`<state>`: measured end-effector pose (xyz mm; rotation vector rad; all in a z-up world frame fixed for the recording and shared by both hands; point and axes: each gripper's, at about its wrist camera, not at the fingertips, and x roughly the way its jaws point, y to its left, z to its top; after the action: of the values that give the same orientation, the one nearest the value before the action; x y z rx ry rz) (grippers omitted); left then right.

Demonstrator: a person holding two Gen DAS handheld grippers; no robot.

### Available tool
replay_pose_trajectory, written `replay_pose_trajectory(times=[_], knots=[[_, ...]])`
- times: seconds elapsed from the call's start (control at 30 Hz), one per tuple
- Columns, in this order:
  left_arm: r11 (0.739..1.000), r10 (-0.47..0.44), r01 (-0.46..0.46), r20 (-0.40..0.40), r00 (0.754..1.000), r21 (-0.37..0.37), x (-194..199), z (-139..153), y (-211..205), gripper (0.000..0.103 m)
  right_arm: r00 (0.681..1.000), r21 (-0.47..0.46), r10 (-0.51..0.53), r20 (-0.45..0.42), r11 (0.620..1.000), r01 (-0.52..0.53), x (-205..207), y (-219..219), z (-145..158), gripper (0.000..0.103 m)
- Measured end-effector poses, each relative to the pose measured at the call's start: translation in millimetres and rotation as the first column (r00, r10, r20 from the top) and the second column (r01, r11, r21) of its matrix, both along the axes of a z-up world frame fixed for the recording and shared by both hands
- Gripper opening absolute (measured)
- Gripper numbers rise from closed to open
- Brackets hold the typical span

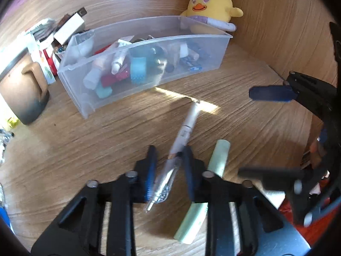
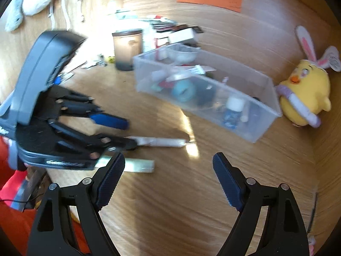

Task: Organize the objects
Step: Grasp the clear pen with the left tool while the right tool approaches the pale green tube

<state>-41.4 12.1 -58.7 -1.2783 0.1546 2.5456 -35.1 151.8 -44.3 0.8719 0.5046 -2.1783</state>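
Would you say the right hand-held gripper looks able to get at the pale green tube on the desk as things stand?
Probably yes: the right hand-held gripper is open, and the tube's far end lies bare on the desk. The left hand-held gripper, straddling the pen, covers the tube's near end.

The left gripper [image 1: 168,155] has its jaws parted around a pen [image 1: 180,140] on the surface [image 1: 85,140]. A green tube [image 1: 213,166] lies just beside the pen; beyond the pen stands a clear bin [image 1: 149,81].
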Motion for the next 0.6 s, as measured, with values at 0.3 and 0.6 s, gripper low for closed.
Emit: replay_pose_trajectory(times=[0.3, 0.6], knots=[[0.995, 0.103, -0.103, -0.018, 0.995, 0.01, 23.2, -0.9, -38.7, 0.013, 0.99, 0.092, 0.141, 0.011, 0.986, -0.141, 14.3, -33.7, -16.1, 0.083], [0.987, 0.159, -0.159, -0.007, 0.987, 0.039, 44.5, 0.2, -68.4, 0.013, 0.975, 0.185, 0.222, 0.003, 0.958, -0.219, 8.2, -60.1, -24.1, 0.083]])
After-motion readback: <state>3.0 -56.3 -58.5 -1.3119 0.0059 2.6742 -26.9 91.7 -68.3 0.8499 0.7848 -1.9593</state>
